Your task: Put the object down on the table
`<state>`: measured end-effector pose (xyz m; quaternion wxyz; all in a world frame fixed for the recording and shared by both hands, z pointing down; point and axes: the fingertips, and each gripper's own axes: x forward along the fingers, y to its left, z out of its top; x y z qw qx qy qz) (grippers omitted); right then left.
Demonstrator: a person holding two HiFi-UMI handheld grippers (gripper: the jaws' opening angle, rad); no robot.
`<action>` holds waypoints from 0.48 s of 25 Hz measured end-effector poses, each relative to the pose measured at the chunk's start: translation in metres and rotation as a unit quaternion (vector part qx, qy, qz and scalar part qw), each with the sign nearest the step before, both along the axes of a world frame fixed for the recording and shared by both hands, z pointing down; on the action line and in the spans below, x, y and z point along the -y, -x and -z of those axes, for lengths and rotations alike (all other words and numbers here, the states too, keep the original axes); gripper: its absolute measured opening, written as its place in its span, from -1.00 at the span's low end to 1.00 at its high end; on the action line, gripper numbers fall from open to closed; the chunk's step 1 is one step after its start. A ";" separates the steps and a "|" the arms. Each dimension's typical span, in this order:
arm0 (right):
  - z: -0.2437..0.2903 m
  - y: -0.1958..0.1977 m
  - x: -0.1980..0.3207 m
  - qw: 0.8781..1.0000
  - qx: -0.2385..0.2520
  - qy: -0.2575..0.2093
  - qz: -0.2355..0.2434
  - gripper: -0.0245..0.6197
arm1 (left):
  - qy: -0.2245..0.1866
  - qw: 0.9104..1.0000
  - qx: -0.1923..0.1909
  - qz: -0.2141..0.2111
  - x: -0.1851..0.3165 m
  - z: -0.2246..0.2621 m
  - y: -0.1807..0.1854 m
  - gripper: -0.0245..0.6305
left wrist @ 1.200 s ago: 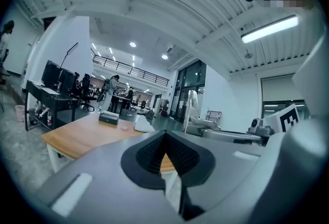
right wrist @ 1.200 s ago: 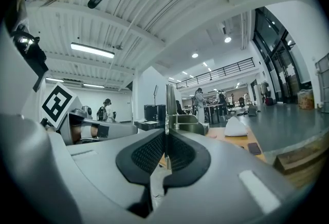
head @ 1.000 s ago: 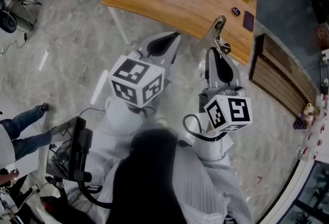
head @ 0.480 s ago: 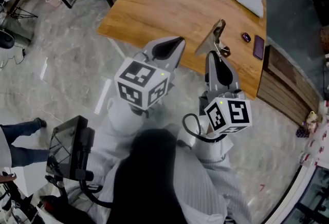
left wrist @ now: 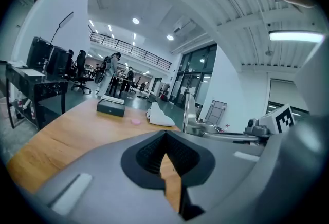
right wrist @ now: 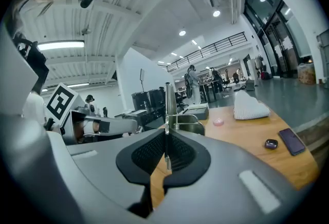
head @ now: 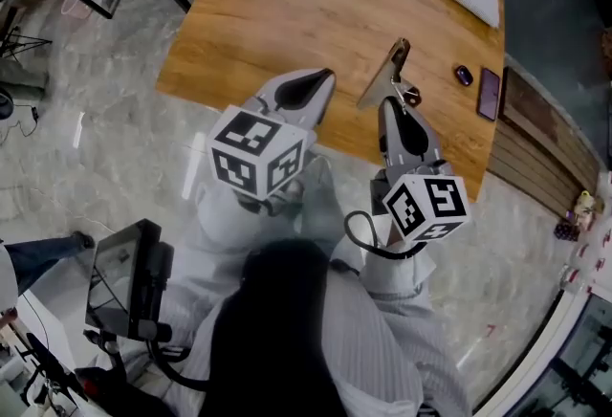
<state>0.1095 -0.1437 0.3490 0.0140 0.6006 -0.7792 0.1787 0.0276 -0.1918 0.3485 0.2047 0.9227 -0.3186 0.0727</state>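
Head view, left to right | my left gripper (head: 323,80): jaws together, nothing between them, over the wooden table's (head: 258,13) near edge | metal spring clip (head: 387,76): tilted, over the tabletop; contact I cannot tell | my right gripper (head: 390,105): jaws clamped on the clip's lower end | phone (head: 490,93): lying near the table's right edge
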 end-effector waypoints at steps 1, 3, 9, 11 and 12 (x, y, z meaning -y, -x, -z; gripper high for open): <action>-0.008 -0.005 0.008 1.000 0.006 0.009 0.006 -0.87 | 0.004 1.000 0.002 0.002 0.008 -0.005 -0.004 -0.92; -0.026 -0.013 0.026 0.999 0.019 0.028 0.022 -0.87 | 0.014 1.000 0.007 0.007 0.026 -0.019 -0.012 -0.92; -0.087 -0.049 0.105 0.984 0.105 0.129 0.068 -0.87 | 0.064 0.997 0.033 0.016 0.092 -0.063 -0.043 -0.92; -0.108 -0.057 0.119 0.972 0.148 0.166 0.077 -0.87 | 0.081 0.996 0.043 0.014 0.097 -0.076 -0.047 -0.92; -0.119 -0.060 0.123 0.964 0.175 0.185 0.080 -0.87 | 0.090 0.995 0.046 0.013 0.095 -0.083 -0.048 -0.92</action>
